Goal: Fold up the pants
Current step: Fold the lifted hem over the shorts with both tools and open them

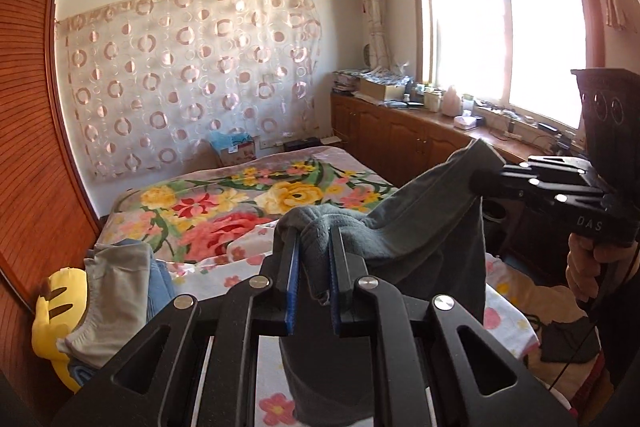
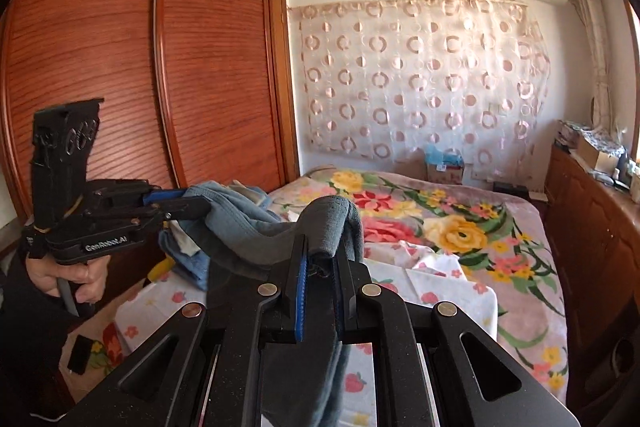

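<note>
Grey-blue pants (image 1: 420, 223) hang in the air above the bed, stretched between both grippers. My left gripper (image 1: 314, 233) is shut on one end of the cloth, which bunches over its fingertips. My right gripper (image 1: 480, 177) enters from the right in the left wrist view and is shut on the other end. In the right wrist view my right gripper (image 2: 322, 243) clamps the grey-blue pants (image 2: 256, 239), and my left gripper (image 2: 200, 203) holds the far end at the left. The rest of the pants drops below the jaws out of sight.
A bed with a floral blanket (image 1: 240, 203) lies below. A pile of clothes (image 1: 116, 287) and a yellow plush toy (image 1: 56, 323) sit at its left. A wooden wardrobe (image 2: 140, 67) stands on the left, wooden cabinets (image 1: 400, 139) under the window.
</note>
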`<state>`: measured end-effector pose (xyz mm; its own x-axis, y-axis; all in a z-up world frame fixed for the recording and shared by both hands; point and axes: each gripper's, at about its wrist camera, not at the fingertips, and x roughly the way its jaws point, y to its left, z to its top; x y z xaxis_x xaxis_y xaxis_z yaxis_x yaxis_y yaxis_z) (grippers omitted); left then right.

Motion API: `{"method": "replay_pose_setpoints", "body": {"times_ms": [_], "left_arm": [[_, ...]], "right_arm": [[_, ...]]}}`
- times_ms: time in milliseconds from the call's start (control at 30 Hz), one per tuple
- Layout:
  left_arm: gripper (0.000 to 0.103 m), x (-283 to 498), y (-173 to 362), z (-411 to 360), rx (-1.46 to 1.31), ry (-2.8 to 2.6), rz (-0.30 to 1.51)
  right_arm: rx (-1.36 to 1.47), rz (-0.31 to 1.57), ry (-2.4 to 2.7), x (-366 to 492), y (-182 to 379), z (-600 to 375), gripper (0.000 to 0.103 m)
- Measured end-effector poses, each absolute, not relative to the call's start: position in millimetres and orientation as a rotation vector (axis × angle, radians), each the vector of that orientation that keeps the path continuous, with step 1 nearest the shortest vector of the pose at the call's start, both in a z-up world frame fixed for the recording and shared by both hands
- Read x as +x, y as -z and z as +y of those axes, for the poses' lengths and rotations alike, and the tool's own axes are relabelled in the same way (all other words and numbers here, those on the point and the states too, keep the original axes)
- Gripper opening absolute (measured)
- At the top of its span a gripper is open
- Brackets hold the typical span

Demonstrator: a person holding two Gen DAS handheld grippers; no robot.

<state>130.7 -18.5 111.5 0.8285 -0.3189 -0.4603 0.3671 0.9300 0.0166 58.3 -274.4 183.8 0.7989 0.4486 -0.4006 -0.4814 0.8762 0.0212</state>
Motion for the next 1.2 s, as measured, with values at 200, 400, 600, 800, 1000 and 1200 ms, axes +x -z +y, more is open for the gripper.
{"method": "replay_pose_setpoints", "body": {"times_ms": [200, 400, 600, 800, 1000, 1200], "left_arm": [[0.014, 184, -111, -1, 0.069, 0.291, 0.472], [0.014, 169, -95, 1, 0.103, 0.268, 0.479], [0.014, 147, 24, -11, 0.158, 0.307, 0.698], [0.014, 121, 95, -21, 0.156, 0.328, 0.823], [0.014, 99, 101, -23, 0.098, 0.333, 0.835], [0.014, 81, 102, -19, 0.056, 0.359, 0.832]], "right_arm": [[-0.088, 0.439, -0.476, 128, -197, -260, 0.01], [-0.109, 0.41, -0.484, 125, -204, -234, 0.01], [-0.111, 0.628, -0.511, 108, -97, -231, 0.01], [-0.071, 0.788, -0.51, 94, -16, -228, 0.01], [-0.053, 0.806, -0.504, 86, -6, -231, 0.01], [-0.014, 0.804, -0.508, 73, 1, -232, 0.01]]}}
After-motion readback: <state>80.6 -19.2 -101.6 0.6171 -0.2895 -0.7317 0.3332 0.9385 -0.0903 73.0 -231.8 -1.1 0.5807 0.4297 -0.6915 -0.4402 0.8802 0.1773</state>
